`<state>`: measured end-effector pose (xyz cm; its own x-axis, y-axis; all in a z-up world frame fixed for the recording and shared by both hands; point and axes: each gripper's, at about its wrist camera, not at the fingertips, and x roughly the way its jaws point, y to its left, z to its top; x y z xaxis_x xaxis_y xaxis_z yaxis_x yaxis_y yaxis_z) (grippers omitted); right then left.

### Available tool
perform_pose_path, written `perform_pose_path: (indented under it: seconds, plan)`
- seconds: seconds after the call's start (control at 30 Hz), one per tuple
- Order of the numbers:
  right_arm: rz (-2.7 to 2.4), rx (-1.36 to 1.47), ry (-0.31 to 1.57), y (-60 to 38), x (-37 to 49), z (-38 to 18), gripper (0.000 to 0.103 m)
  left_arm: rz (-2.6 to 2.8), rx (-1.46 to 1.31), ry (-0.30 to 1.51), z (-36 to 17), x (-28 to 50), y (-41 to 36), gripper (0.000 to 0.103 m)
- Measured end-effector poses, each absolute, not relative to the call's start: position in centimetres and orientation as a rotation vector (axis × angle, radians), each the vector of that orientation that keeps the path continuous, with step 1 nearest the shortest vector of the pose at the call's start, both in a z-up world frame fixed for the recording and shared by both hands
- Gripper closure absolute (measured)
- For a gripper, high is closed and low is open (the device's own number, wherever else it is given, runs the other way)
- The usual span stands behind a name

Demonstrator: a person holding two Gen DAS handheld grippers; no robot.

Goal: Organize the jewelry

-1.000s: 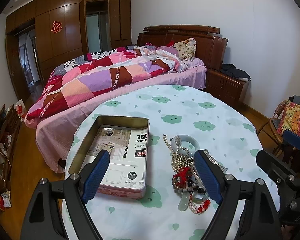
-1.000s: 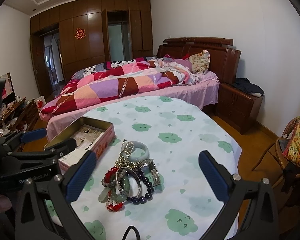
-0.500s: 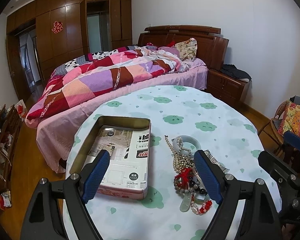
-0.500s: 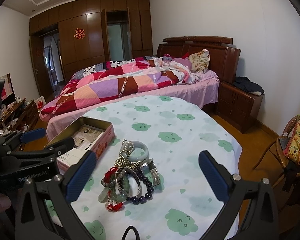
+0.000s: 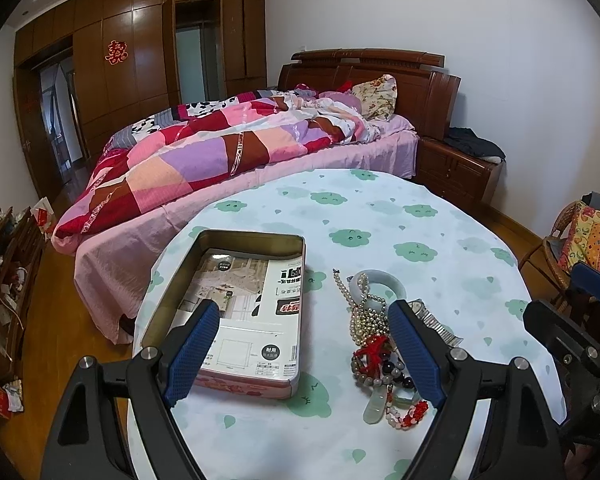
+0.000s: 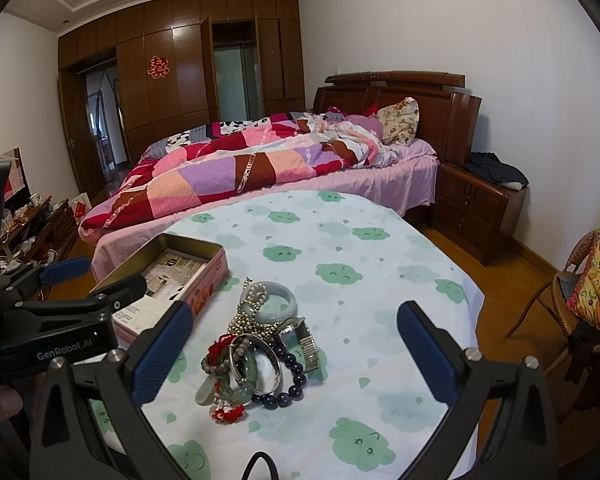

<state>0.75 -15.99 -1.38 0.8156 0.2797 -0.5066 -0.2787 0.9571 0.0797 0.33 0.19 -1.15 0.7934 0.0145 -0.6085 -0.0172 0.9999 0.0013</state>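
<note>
Hovering, both grippers sit above the near edge of the table [image 6: 380, 240], and almost nothing has changed over the last second: left wrist view drifts a touch, so the tin [image 5: 236, 308] and the jewelry pile [image 5: 380, 344] sit slightly further right in frame than a second ago, right wrist view is basically identical. Left gripper [image 5: 304, 352] is spread wide with nothing between its blue pads, straddling the tin's near right corner and the left side of the pile. Right gripper [image 6: 296, 352] is also wide apart and empty, framing the pile [image 6: 256, 344] from above. Pile is untouched: pearl strand [image 6: 252, 300], pale jade bangle [image 6: 278, 300], metal watch [image 6: 306, 340], dark bead bracelet [image 6: 288, 388], red knotted cord piece [image 6: 220, 348], all tangled and overlapping near the table's near edge, just right of the tin. Tin [image 6: 172, 268] is open, only a printed paper liner inside (no jewelry in it yet). Reads as the approach stage, no item sorted so far; likely first pick is one piece off the top of the tangle, where snagging a neighbour is the risk.
</note>
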Motion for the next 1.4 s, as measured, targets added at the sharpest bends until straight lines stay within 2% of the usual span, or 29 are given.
perform_pose_path:
  seconds: [0.73,1.1,1.3,1.33,1.4]
  plan:
    - [0.299,0.004,0.547,-15.9,0.7,-1.5,0.0,0.021,-0.003,0.663,-1.5,0.4,0.4,0.017]
    - [0.263,-0.006,0.577,-17.2,1.6,-3.2,0.0,0.059,0.024,0.711,-4.0,2.0,0.3,0.017]
    - [0.184,0.005,0.655,-19.6,3.8,-6.4,0.0,0.01,0.039,0.735,-5.9,2.5,-0.5,0.017]
    - [0.187,0.011,0.672,-19.8,4.0,-6.9,0.0,-0.007,0.042,0.735,-6.0,2.3,-0.8,0.017]
    - [0.196,0.014,0.69,-20.0,4.3,-7.2,0.01,-0.038,0.058,0.727,-6.1,2.2,-1.7,0.017]
